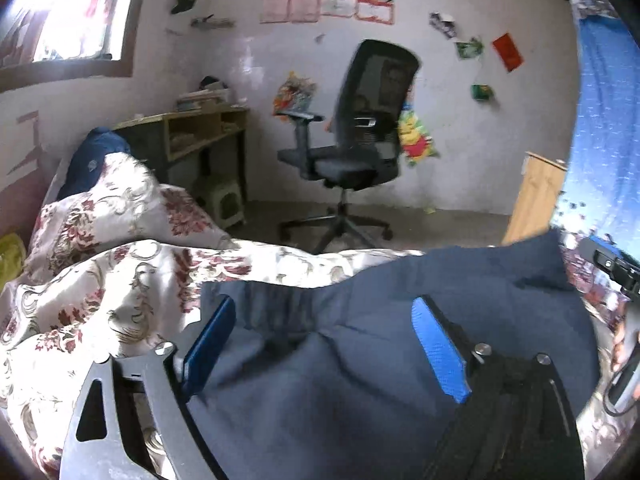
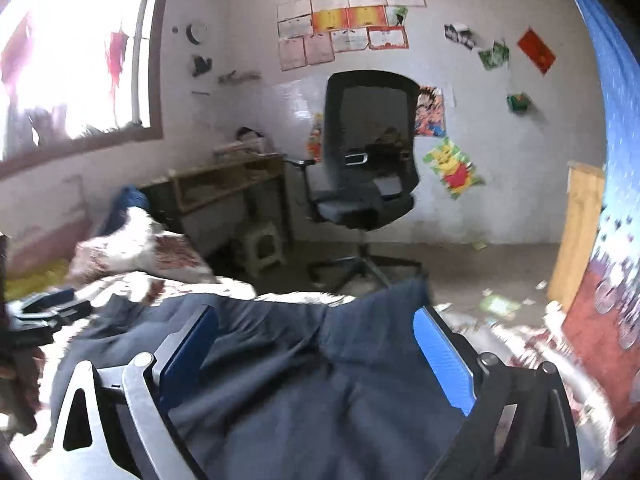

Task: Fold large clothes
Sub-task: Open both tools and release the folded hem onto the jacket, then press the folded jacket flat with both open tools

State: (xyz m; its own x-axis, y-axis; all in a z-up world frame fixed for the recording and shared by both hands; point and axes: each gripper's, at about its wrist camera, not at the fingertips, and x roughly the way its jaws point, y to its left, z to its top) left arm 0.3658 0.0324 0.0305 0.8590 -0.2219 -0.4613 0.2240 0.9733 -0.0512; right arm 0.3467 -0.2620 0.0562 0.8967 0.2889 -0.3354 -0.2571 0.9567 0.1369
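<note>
Floral bedspread (image 1: pixel 100 272) | navy garment (image 1: pixel 360 340) waistband far (rumpled) | both grippers (image 1: pixel 324 332) (image 2: pixel 316 344) agape

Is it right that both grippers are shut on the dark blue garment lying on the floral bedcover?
Not quite. In both wrist views the left gripper and right gripper are open above the dark blue garment, which does lie on the floral bedcover.

No readable text, wall papers (image 2: pixel 348 24) too blurred to read, red card (image 2: pixel 537 50) markings indistinct
</note>
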